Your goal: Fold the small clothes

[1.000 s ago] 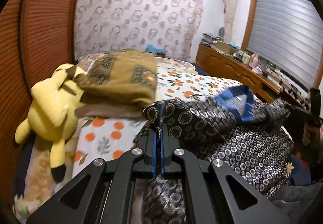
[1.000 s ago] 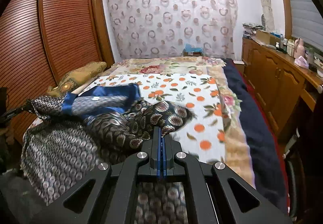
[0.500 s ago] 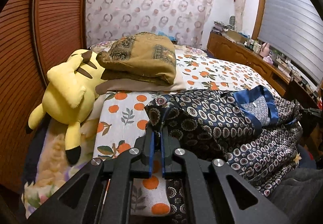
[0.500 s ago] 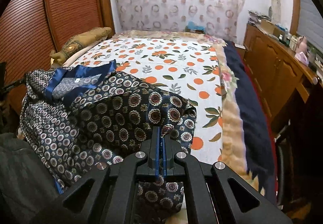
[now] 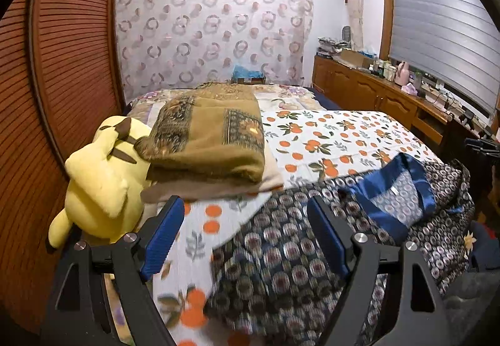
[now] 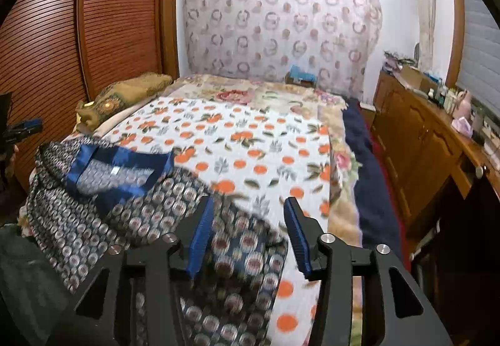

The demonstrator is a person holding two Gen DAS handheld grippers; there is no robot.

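- Now my left claw [image 5: 242,235] gapes apart over the patterned garment [image 5: 328,252], gripping nothing.
- Likewise my right claw [image 6: 248,235] stands apart, garment flat on the bed [image 6: 243,140] below it.

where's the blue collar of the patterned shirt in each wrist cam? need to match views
Left wrist: the blue satin collar of the dark patterned shirt sits right of centre, beyond the right finger.
Right wrist: the collar sits at left, mid-height, beyond the left finger.
Shared landmark: the folded olive-brown blanket, against the slatted wooden wardrobe.
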